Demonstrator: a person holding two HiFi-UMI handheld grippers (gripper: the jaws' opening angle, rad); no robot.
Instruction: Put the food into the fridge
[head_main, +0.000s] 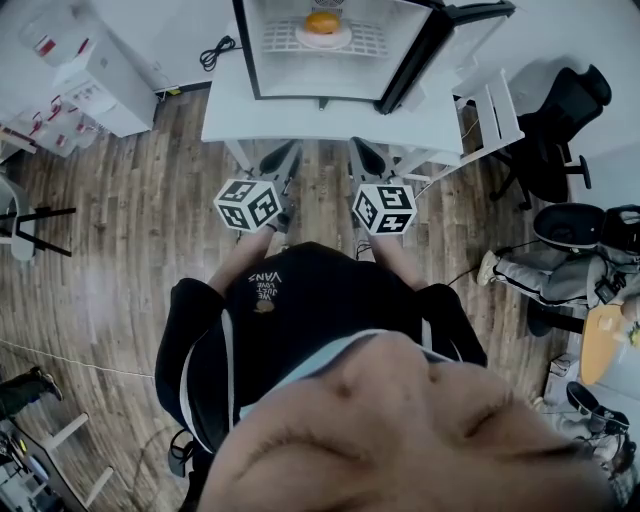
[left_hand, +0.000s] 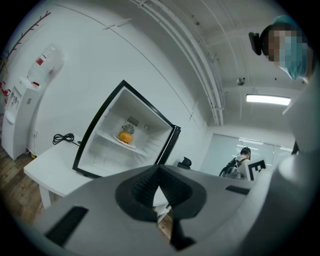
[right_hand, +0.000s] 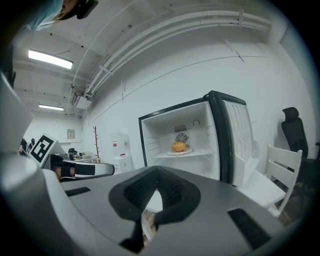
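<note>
A small fridge (head_main: 252, 60) stands on a white table with its door (head_main: 418, 58) swung open to the right. On its wire shelf lies an orange piece of food (head_main: 322, 21) on a white plate (head_main: 342, 39); the food also shows in the left gripper view (left_hand: 126, 136) and the right gripper view (right_hand: 179, 146). My left gripper (head_main: 283, 158) and right gripper (head_main: 362, 156) hang side by side in front of the table, short of the fridge. Both point level at it. The left gripper (left_hand: 159, 192) and the right gripper (right_hand: 156, 192) are each shut, and neither holds anything.
The white table (head_main: 228, 112) has a black cable (head_main: 214, 50) at its back left. A white chair (head_main: 492, 104) and a black office chair (head_main: 560, 128) stand to the right. A water dispenser (head_main: 98, 72) is at the left. A person sits at far right (head_main: 545, 275).
</note>
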